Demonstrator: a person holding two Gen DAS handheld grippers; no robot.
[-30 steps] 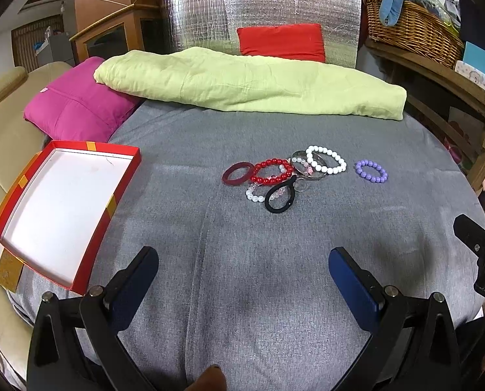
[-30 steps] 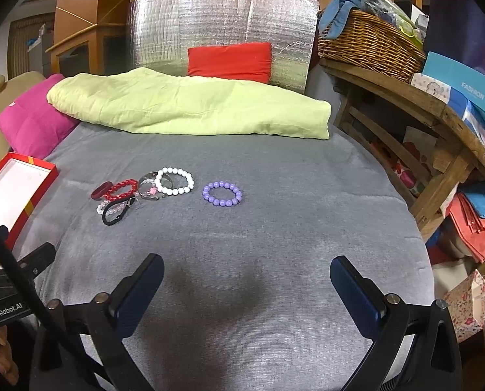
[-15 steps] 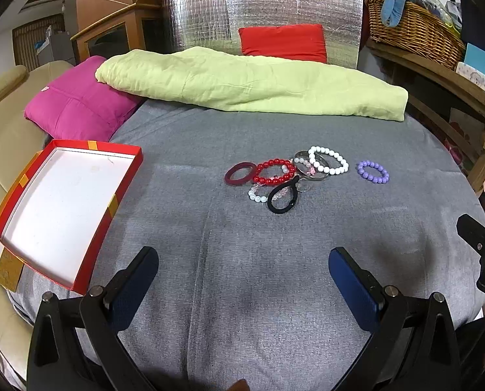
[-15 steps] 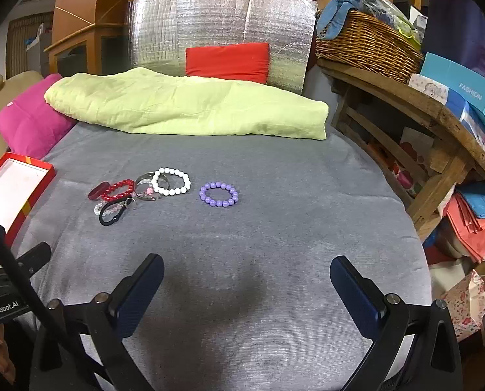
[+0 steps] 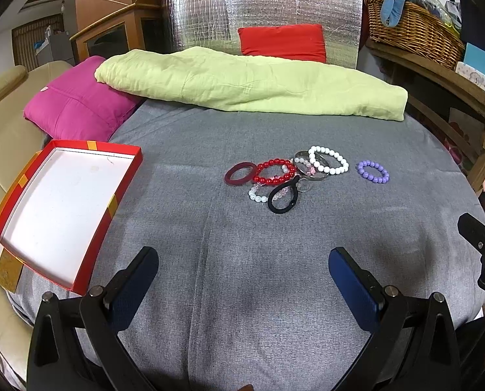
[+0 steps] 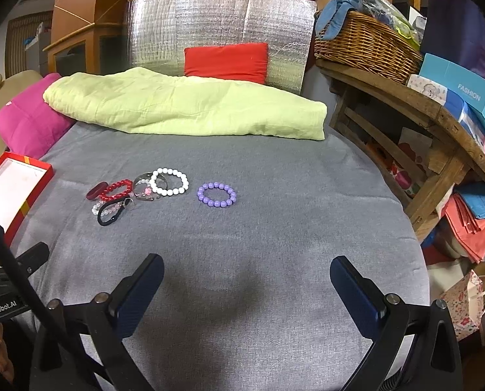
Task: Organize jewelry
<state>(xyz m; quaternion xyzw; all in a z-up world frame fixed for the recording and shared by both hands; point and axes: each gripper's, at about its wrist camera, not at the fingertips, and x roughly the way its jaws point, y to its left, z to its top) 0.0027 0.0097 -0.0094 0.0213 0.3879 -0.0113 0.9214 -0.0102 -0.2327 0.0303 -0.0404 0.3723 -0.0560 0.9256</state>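
Several bracelets lie in a loose cluster on the grey cloth: a dark red band [image 5: 239, 172], a red bead bracelet [image 5: 275, 172], a white bead bracelet [image 5: 328, 160], a clear bead one under a black hair tie [image 5: 283, 195]. A purple bead bracelet [image 5: 372, 171] [image 6: 216, 194] lies apart to their right. An empty red box with a white floor [image 5: 60, 208] sits at the left edge. My left gripper [image 5: 244, 282] is open above the near cloth, short of the cluster. My right gripper [image 6: 247, 283] is open too, nothing between its fingers.
A light green folded blanket [image 5: 249, 81] and a pink cushion [image 5: 76, 107] lie at the back. A wooden shelf [image 6: 415, 104] with a wicker basket [image 6: 363, 42] and boxes stands at the right. A beige sofa [image 5: 1, 104] borders the left.
Both views have shifted slightly; the bracelets sit a little lower in the frames, so both grippers have eased forward. Nothing was picked up.
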